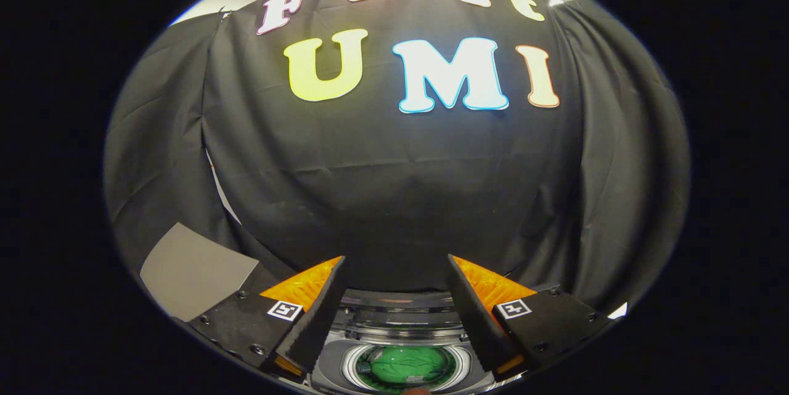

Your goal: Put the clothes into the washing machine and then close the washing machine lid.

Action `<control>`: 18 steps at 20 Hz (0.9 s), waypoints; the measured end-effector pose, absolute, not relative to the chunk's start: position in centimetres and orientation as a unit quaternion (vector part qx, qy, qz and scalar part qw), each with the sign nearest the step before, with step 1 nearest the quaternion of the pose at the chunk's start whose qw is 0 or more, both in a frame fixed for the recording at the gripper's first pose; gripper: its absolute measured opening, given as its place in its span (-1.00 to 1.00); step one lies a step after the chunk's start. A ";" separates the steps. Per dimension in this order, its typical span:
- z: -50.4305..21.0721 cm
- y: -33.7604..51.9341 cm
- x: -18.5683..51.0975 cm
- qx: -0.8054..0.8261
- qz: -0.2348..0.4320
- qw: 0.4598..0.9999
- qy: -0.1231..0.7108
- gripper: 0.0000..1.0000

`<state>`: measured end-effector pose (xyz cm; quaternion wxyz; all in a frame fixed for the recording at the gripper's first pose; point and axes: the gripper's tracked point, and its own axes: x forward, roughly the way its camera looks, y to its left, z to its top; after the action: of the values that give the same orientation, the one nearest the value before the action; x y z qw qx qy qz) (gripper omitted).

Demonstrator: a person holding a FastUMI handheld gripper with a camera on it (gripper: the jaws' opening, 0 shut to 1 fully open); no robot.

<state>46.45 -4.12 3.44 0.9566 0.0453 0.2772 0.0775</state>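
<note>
My gripper is open, its two fingers spread wide with nothing between them. It hangs high above the washing machine. Between and below the fingers I look down into the machine's round drum, where green clothes lie. The clear lid stands raised at the back of the opening, just beyond the drum.
The black cloth wall rises straight ahead behind the machine. A grey flat panel sits to the left of the left finger, low against the cloth.
</note>
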 end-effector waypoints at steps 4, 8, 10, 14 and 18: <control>2.0 -3.5 48.4 0.054 0.075 0.953 0.287 0.96; 0.0 -3.0 50.2 0.051 0.073 0.949 0.301 0.96; -1.0 -2.9 50.9 0.042 0.074 0.947 0.309 0.96; -3.0 -2.7 51.8 0.018 0.073 0.945 0.318 0.97; -5.1 -2.6 51.9 0.016 0.072 0.939 0.335 0.97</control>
<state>51.94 -2.62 -5.12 0.9394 0.0159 0.3348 0.0718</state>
